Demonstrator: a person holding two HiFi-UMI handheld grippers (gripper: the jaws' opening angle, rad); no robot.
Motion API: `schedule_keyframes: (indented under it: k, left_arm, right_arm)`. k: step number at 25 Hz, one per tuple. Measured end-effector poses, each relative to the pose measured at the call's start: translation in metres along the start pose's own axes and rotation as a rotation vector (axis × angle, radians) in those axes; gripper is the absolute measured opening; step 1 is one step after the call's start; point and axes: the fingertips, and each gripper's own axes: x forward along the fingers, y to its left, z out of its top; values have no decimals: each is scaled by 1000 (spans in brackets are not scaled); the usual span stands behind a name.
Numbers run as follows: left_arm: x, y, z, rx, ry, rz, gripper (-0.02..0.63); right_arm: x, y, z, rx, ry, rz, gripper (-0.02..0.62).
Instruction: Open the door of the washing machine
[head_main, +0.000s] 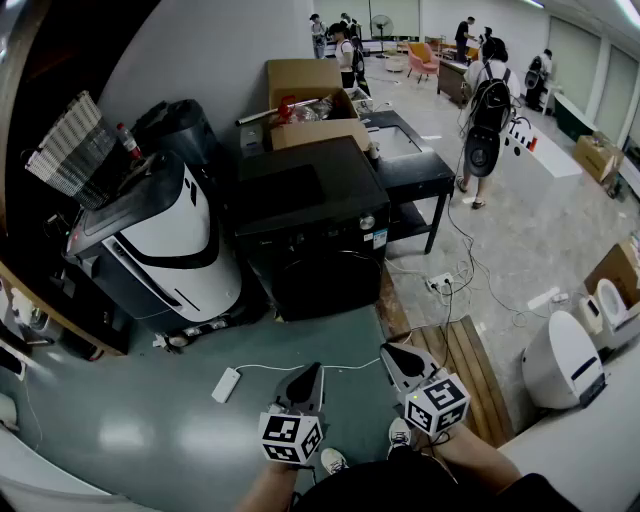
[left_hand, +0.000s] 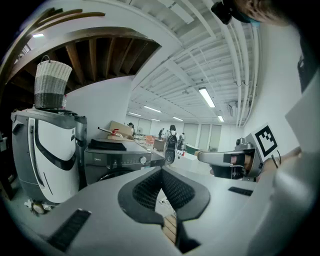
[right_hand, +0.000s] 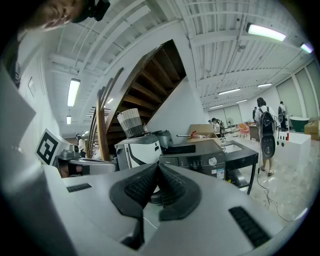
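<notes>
The black front-loading washing machine stands on the floor ahead, its door closed; it also shows in the left gripper view and in the right gripper view. My left gripper hangs low over the green floor, well short of the machine, jaws shut and empty. My right gripper hangs beside it to the right, also shut with nothing between its pads. In the left gripper view the tips meet; so do the tips in the right gripper view.
A white and grey machine with a woven basket on top stands left of the washer. A black table and cardboard boxes sit behind. A power strip, cables and a wooden pallet lie on the floor. People stand far off.
</notes>
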Motion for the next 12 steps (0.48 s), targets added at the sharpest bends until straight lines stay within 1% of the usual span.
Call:
schedule_keyframes:
  k: [4,9,12]
  left_arm:
    - [-2,1,0,-4,1,1,17]
    - [-1,-1,-1,-3,-2,-1,17]
    - [3,-2,0,0,-5,-4,18]
  right_arm:
    - [0,2,1,0,-2,-1,17]
    - [-3,1,3,29,-32,13,17]
    - [-3,-2,5,22,-35,14,17]
